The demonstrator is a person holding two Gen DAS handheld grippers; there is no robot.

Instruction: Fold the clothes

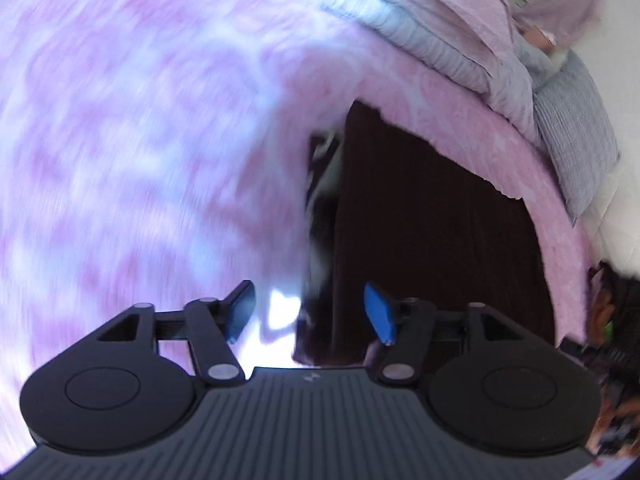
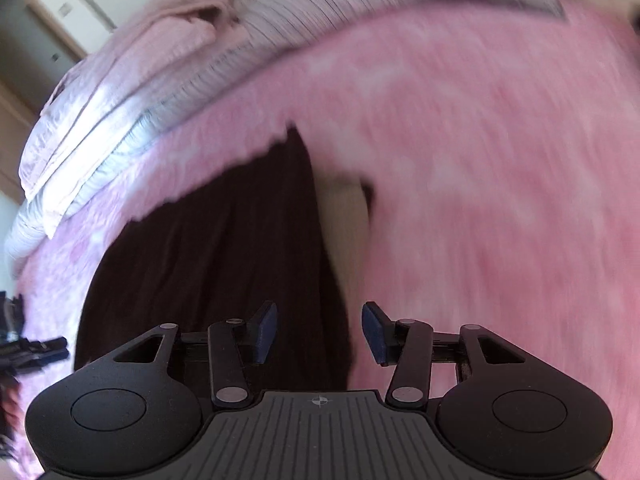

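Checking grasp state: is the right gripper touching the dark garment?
Cannot tell. In the right wrist view the right gripper is open, its fingers over the dark garment with nothing pinched between them, but motion blur hides any contact or gap.

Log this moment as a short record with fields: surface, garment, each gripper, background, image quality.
surface: pink fuzzy blanket covering a bed
garment: dark brown garment lying flat on the blanket, a light patch at its edge
left gripper: open, holding nothing, above the garment's near edge
right gripper: open, holding nothing, over the garment
background: folded pale bedding piled at the far end
image quality: motion blur in both views
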